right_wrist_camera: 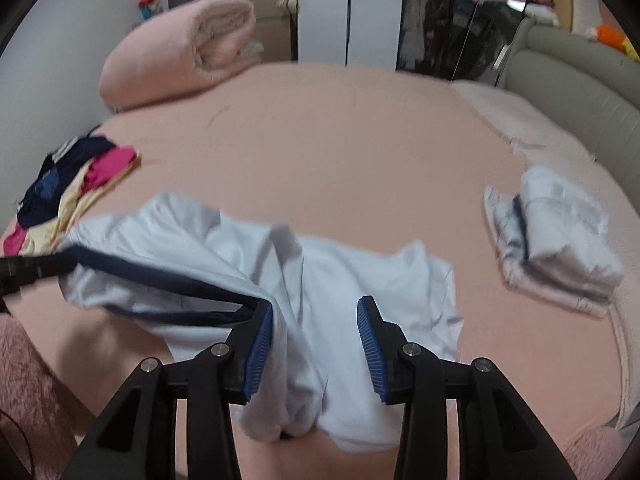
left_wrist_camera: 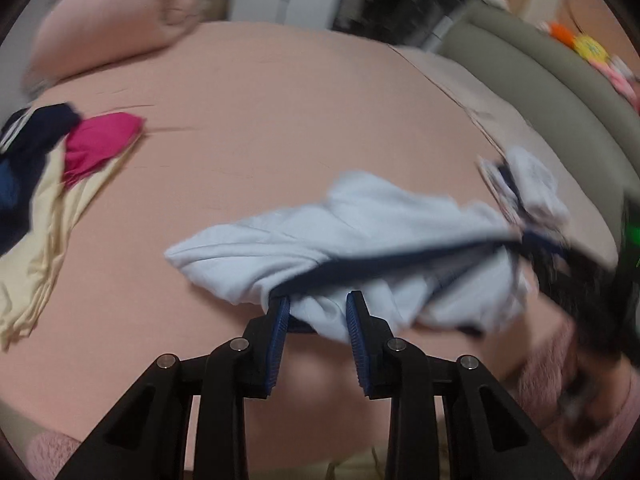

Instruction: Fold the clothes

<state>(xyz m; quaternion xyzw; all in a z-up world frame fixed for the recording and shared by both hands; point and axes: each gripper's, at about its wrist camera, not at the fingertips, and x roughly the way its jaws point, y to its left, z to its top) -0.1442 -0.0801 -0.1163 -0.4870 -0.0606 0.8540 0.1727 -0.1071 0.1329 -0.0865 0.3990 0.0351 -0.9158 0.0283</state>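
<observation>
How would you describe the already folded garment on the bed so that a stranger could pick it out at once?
Start at the pink bed and go to its grey padded headboard. Just in front of it lies a folded pale bundle, alone on that side. Unlike the loose light blue garment nearby and the colourful pile opposite, it is a compact, squared stack.

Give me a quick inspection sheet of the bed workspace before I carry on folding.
Surface: pink bed sheet, lightly creased.
Job's things: light blue garment with dark navy trim, lifted between both grippers; folded pale pile at right.
Clutter: heap of navy, magenta and cream clothes at left.
Grippers: left gripper has cloth between its fingers; right gripper likewise; the pictures do not show whether either grips it.
Cables: nothing seen.
Surroundings: rolled pink blanket, grey headboard, white wardrobe.
</observation>
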